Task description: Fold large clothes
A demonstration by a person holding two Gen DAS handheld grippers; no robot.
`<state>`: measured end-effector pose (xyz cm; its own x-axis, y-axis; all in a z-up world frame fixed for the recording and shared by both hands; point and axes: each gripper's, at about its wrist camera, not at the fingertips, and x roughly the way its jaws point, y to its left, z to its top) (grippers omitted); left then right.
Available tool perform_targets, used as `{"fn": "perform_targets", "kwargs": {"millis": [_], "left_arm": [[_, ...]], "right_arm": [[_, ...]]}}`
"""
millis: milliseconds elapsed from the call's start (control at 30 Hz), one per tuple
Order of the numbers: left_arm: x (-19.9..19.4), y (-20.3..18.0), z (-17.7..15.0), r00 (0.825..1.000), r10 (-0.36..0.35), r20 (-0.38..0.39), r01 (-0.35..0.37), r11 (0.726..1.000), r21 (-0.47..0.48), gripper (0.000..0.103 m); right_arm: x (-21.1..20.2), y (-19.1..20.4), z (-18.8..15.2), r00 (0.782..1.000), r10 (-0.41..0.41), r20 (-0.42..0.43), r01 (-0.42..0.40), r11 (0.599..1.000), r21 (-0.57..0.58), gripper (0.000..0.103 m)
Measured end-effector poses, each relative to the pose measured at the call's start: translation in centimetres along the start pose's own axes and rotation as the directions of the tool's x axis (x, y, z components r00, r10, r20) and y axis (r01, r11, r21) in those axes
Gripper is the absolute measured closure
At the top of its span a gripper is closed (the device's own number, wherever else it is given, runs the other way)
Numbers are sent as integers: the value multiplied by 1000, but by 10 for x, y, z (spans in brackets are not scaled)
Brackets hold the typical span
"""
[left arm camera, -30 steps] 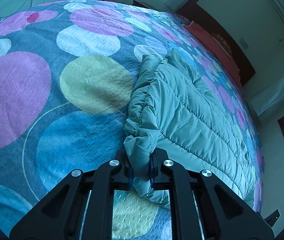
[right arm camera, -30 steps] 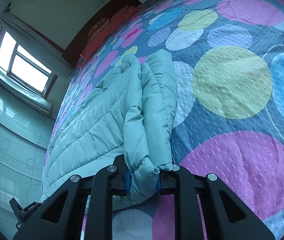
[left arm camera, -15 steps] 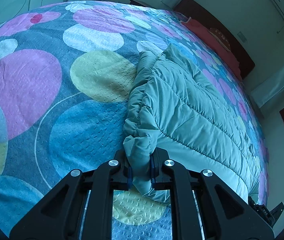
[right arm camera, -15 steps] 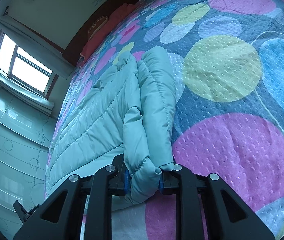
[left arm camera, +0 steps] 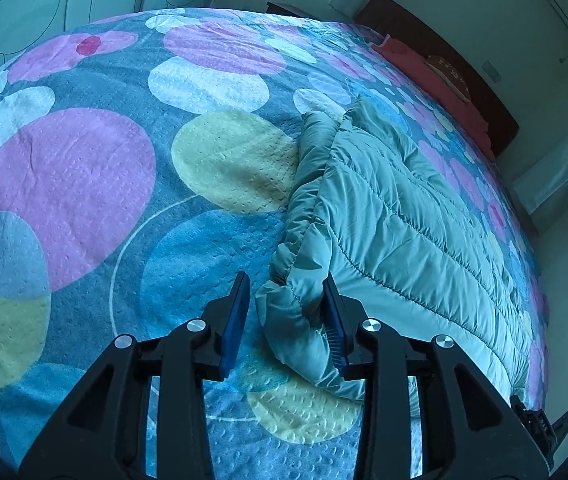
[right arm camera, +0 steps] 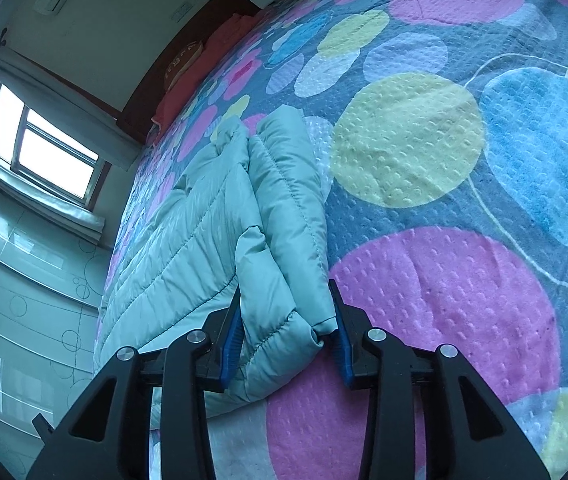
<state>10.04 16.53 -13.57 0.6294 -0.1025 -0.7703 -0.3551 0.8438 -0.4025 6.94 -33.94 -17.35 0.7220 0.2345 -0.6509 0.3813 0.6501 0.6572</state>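
A pale teal quilted puffer coat (left arm camera: 395, 236) lies folded on the bed, its long folded edge running away from both cameras. My left gripper (left arm camera: 285, 312) is open, its jaws standing on either side of the coat's near corner, which rests on the bedspread. In the right wrist view the coat (right arm camera: 212, 232) lies the same way. My right gripper (right arm camera: 285, 320) is open too, its blue pads spread around the other near corner without squeezing it.
The bed has a bedspread (left arm camera: 84, 184) printed with big pink, blue and yellow circles. Red pillows (left arm camera: 439, 80) and a dark headboard stand at the far end. A window (right arm camera: 40, 148) and glossy wardrobe doors (right arm camera: 16, 280) line the wall beside the bed.
Both grippers were shut on the coat's near corners and have opened. The corners have dropped onto the bedspread and both grippers sit a little lower and closer to it.
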Motion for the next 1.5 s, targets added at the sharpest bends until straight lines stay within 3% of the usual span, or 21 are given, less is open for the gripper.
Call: {"fn": "perform_targets", "kwargs": {"millis": [433,733,1033,1500], "left_arm": [[-8,-2,1,991,125,47,-131,982,138,50],[-21,15,9,971,221,97,-234,961,151,51],[-41,4,21,966,202,160,-229,957,178,51],[-30,-57,16,962,175,209,-238,913,332,51]], "right_arm": [[-23,-3,2,995,-85,43,87,995,-54,63],[-43,-5,9,969,-217,118,230,967,-110,63],[-53,23,8,945,-273,181,310,924,-225,65],[-20,102,-19,966,-216,141,256,866,-430,65]]}}
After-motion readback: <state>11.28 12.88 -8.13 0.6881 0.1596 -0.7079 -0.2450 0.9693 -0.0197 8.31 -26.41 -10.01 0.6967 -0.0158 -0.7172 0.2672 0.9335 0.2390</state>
